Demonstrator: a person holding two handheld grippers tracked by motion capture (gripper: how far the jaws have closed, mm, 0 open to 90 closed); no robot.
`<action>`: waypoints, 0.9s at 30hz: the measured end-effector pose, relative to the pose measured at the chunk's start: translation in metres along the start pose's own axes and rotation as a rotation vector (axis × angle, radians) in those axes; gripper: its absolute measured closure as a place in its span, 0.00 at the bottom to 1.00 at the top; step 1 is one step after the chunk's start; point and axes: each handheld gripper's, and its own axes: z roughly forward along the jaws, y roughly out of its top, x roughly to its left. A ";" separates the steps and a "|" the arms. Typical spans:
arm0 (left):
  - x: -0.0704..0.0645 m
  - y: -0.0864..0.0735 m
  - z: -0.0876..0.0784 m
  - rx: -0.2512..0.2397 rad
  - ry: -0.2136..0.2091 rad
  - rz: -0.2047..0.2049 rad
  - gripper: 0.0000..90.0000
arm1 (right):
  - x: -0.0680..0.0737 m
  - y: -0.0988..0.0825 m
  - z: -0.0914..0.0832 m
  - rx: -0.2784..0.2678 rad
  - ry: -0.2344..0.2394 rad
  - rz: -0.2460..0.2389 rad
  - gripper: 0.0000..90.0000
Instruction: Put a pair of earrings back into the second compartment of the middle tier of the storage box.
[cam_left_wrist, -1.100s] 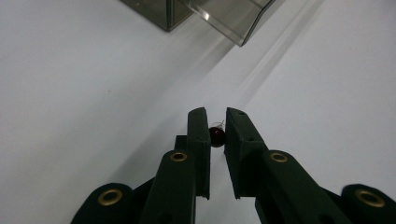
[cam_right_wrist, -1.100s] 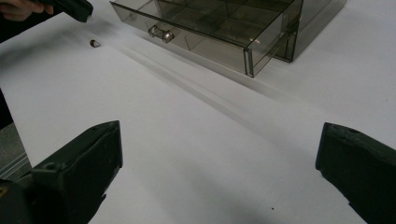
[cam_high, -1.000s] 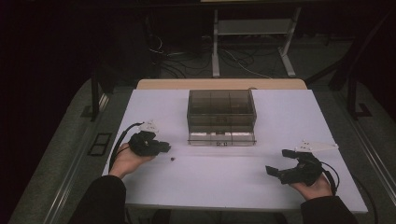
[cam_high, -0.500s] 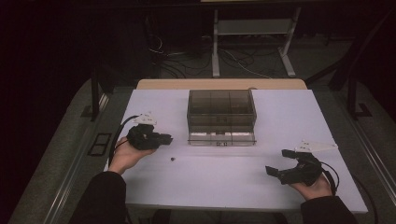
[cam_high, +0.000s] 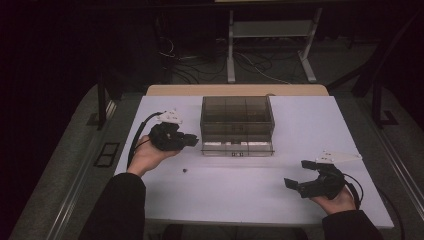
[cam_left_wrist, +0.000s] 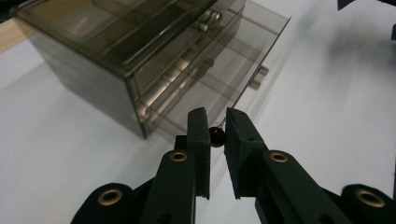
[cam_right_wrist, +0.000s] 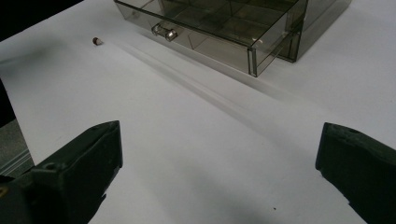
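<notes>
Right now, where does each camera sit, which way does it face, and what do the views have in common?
High view: above the person's side, looking forward and down on the table; both forearms, left claw and right claw show.
Left gripper view: rides the left claw, looking along its jaws, closed on a small dark red bead, toward the drawer box.
Right gripper view: rides the right claw, jaws wide apart, facing the box's open drawer.
Shared: all three show the drawer box; high and right views share a small loose piece.

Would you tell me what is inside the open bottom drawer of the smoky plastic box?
The open drawer shows bare divided compartments. The drawer's back part under the box is hidden.
</notes>
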 end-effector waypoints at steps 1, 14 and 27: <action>-0.001 0.002 0.002 -0.002 -0.001 0.003 0.88 | 0.000 0.000 0.000 0.001 0.000 0.002 0.00; -0.007 0.027 0.018 -0.006 -0.023 0.038 0.88 | 0.001 0.000 -0.001 0.002 0.004 -0.001 0.00; -0.012 0.041 0.045 -0.004 -0.051 0.050 0.88 | 0.002 0.000 -0.002 -0.003 0.011 -0.005 0.00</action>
